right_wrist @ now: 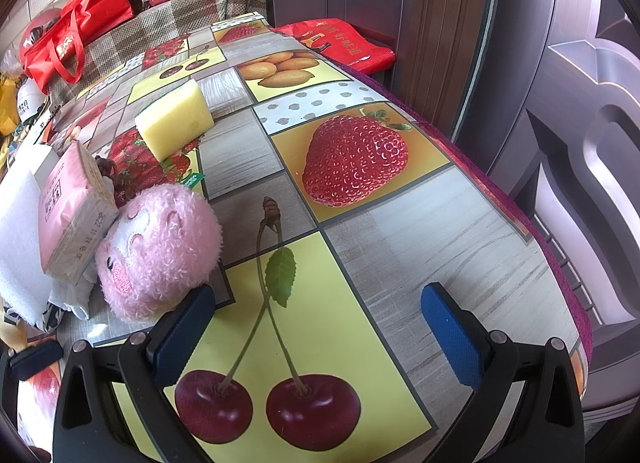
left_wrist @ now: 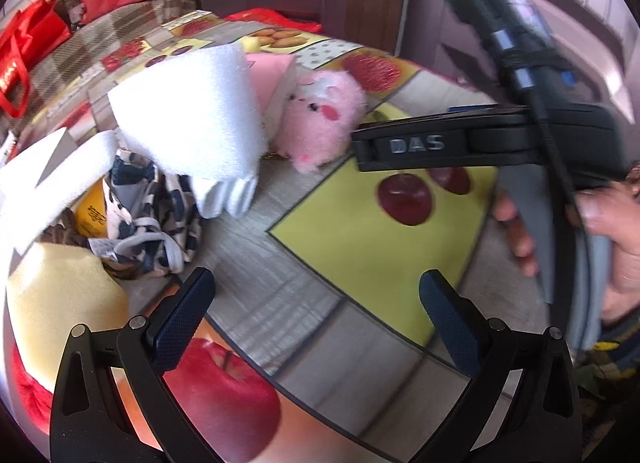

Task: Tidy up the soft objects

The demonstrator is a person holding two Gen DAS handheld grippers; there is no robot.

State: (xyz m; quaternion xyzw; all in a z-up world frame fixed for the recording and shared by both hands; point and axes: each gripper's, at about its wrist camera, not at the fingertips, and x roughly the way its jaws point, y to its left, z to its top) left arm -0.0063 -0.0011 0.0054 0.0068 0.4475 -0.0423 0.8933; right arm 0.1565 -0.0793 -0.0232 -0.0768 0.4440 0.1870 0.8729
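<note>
A pink plush toy (right_wrist: 160,251) lies on the fruit-print tablecloth, leaning against a pink tissue pack (right_wrist: 72,215). My right gripper (right_wrist: 316,331) is open and empty, its left finger just beside the plush. A yellow sponge (right_wrist: 176,119) sits farther back on the table. In the left wrist view the same plush (left_wrist: 320,123) lies behind white foam pieces (left_wrist: 192,119), a patterned drawstring pouch (left_wrist: 148,215) and a pale yellow foam lump (left_wrist: 60,295). My left gripper (left_wrist: 316,315) is open and empty over the cloth, right of the pile.
A hand (left_wrist: 608,239) holds the right gripper's black body (left_wrist: 480,143) across the right of the left wrist view. Red bags (right_wrist: 72,39) rest on a checked cover at the back left. The table edge (right_wrist: 540,223) curves along the right, near a door (right_wrist: 580,103).
</note>
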